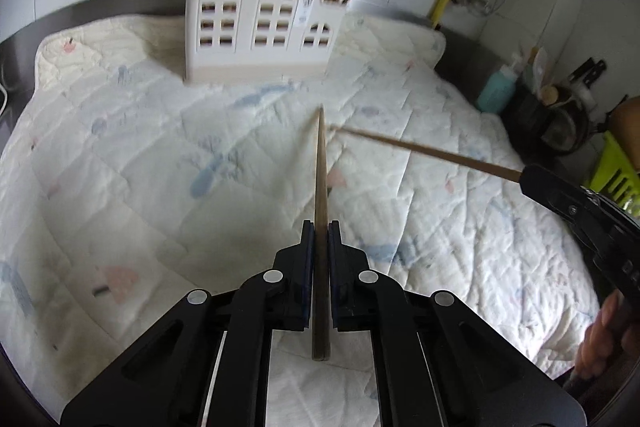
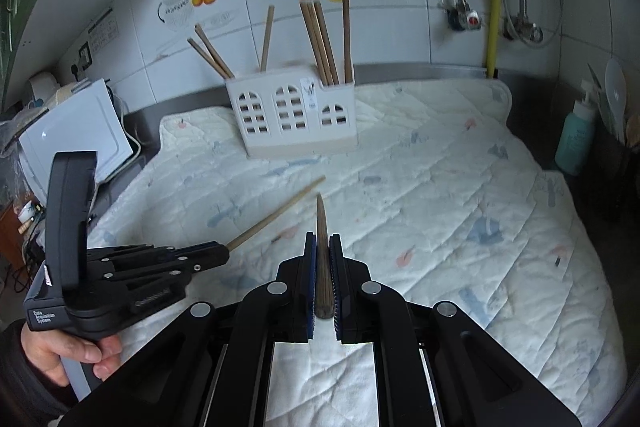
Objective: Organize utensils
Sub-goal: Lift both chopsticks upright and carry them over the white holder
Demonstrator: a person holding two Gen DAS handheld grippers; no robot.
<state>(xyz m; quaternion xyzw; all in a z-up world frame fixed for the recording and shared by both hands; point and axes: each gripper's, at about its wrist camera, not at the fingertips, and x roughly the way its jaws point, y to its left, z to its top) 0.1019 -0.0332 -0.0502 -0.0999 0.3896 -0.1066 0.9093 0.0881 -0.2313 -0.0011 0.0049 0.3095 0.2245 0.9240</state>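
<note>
Left gripper (image 1: pixel 320 227): its fingers (image 1: pixel 307 255) were closed on a wooden chopstick (image 1: pixel 320 187) — the stick ran straight forward between the pads, its thin tip pointing to the holder.
Right gripper (image 2: pixel 323 239): its fingers (image 2: pixel 310 267) were pressed together on a second chopstick (image 2: pixel 322 247), blunt end near the camera, pointed end forward.
Height: both sticks were above the quilted cloth (image 1: pixel 160 167), not touching it.
Holder (image 1: pixel 260 27): a white box with arched windows stood upright at the far side of the cloth, well apart from both tips; more chopsticks (image 2: pixel 324 43) stood inside.
Worktop (image 2: pixel 532 83): covered by the cloth — a teal bottle (image 2: pixel 576 135) stood at its right edge.
</note>
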